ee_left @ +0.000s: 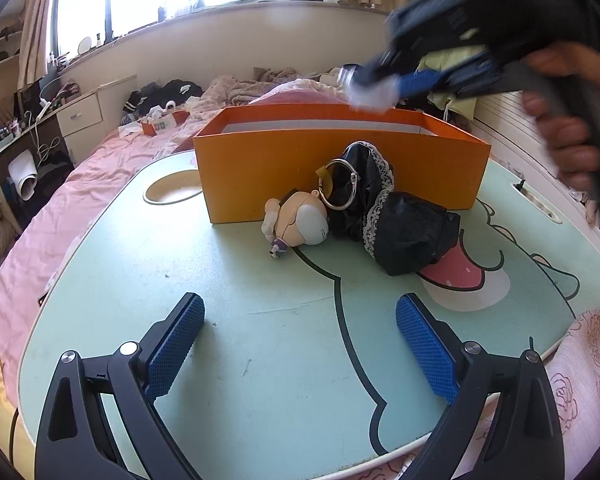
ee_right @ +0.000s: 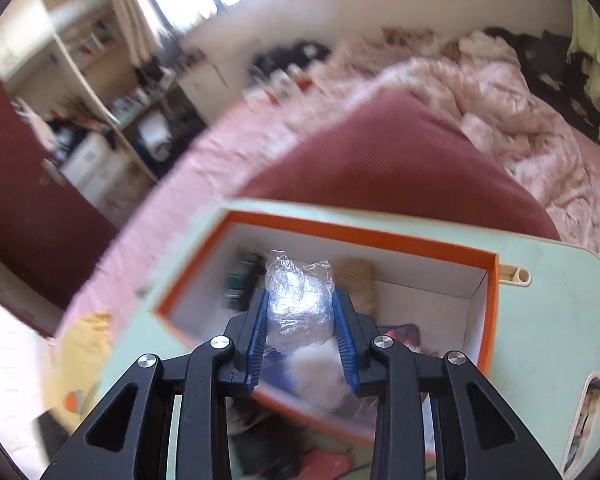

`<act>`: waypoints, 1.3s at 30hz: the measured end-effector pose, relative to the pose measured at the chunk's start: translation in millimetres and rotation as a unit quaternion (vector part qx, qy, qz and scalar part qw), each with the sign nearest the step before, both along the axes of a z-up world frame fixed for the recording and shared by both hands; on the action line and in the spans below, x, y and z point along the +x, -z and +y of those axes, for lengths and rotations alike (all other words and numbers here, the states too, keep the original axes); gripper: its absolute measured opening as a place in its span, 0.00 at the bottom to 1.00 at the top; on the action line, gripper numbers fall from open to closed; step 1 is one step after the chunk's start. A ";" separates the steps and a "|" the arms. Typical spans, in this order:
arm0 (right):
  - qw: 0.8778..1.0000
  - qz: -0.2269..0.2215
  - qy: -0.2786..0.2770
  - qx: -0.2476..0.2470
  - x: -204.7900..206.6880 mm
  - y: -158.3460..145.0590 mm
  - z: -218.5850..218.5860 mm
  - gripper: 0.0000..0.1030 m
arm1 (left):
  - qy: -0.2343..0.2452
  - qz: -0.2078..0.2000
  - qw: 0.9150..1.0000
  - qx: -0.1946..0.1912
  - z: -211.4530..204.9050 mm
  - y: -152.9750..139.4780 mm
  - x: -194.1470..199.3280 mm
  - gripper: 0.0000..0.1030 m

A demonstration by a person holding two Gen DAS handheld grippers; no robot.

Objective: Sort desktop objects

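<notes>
An orange box (ee_left: 340, 168) with a white inside stands on the pale green lap table (ee_left: 220, 280). My right gripper (ee_right: 300, 300) is shut on a crumpled clear plastic packet (ee_right: 300, 300) and holds it above the open box (ee_right: 488, 308). In the left wrist view it hovers blurred over the box's far right rim (ee_left: 374, 94). My left gripper (ee_left: 300, 328) is open and empty, low over the table's near side. In front of the box lie a small doll figure (ee_left: 300, 220) with a metal ring (ee_left: 340, 186) and a black lace-trimmed cloth (ee_left: 396, 220).
The box holds several items, among them a dark one (ee_right: 242, 280) and a tan one (ee_right: 356, 280). The table rests on a bed with pink bedding (ee_left: 80, 200). A cup recess (ee_left: 172, 190) sits at the table's left, a slot (ee_left: 540, 200) at its right.
</notes>
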State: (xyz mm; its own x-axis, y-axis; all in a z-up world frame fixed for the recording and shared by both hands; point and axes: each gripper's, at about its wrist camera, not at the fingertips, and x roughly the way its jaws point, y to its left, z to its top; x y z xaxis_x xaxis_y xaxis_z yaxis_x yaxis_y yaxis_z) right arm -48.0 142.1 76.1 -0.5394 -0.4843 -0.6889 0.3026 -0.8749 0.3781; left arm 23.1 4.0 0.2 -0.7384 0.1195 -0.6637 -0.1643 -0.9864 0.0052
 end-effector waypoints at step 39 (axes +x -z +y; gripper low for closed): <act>0.986 -0.001 -0.011 0.167 123.1 86.8 -10.5 1.00 | -0.007 -0.002 1.000 0.015 -3.8 -2.5 3.4 0.94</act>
